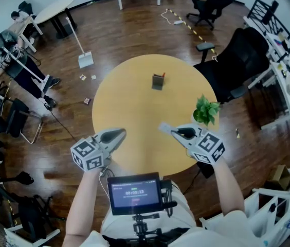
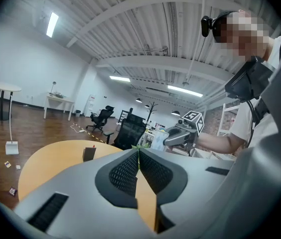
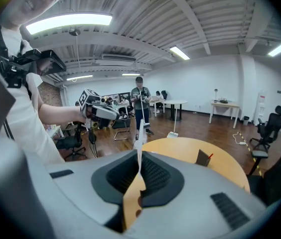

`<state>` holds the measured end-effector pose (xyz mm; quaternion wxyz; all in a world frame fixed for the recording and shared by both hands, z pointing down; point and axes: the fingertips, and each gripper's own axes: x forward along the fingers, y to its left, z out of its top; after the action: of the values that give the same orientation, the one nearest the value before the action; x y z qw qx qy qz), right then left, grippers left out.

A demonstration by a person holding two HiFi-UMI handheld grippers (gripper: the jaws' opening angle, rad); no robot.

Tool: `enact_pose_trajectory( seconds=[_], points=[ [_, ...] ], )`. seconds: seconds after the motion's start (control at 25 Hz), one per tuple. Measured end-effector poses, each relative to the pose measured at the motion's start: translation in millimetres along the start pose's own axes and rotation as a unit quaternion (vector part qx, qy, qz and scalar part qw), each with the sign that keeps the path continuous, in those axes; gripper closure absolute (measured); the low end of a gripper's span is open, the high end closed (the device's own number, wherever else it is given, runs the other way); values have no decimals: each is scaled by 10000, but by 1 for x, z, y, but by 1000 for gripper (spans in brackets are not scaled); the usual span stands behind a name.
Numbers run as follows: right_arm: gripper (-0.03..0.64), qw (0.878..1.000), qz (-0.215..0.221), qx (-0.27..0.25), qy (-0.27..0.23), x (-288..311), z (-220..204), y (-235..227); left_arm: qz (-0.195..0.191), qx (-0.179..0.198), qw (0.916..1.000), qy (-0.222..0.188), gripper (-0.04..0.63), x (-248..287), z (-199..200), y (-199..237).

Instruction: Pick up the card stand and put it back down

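The right hand-held gripper [image 3: 139, 156] has its jaws pressed together. A thin pale sliver stands up from the seam, which looks like a white card [image 3: 139, 144] pinched edge-on. The left hand-held gripper [image 2: 138, 152] also has its pads meeting at the tip, and nothing is caught between them. Both hover over the near edge of the round surface [image 1: 129, 107]. The card stand [image 1: 158, 81] sits upright well ahead of both tips, near the middle of the surface and untouched. From the right hand-held gripper it lies ahead and to the right. From the left one it lies ahead and to the left.

The main risk is reaching for the stand with the jaws as they are now. Closed tips would only nudge or tip the small, light stand, perhaps sliding it further away. If the right jaws open to take it, the card would likely drop unless it is seated or set aside first. A pinch high on the stand, or on its red-tipped part, could topple it on lifting.

A potted plant [image 1: 206, 110] stands just beside the right hand-held gripper on its outer side, at the surface's edge. A wide swing of that arm could knock it off
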<state>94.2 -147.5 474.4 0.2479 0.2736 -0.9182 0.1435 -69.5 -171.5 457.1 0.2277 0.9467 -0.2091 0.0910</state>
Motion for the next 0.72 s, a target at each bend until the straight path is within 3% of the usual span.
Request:
enact_pose_trajectory(
  seconds=[0.72],
  points=[
    [591,9993,-14,271,263,49,-86,-11,482,-288,9973,479,591,3,-70,19]
  ],
)
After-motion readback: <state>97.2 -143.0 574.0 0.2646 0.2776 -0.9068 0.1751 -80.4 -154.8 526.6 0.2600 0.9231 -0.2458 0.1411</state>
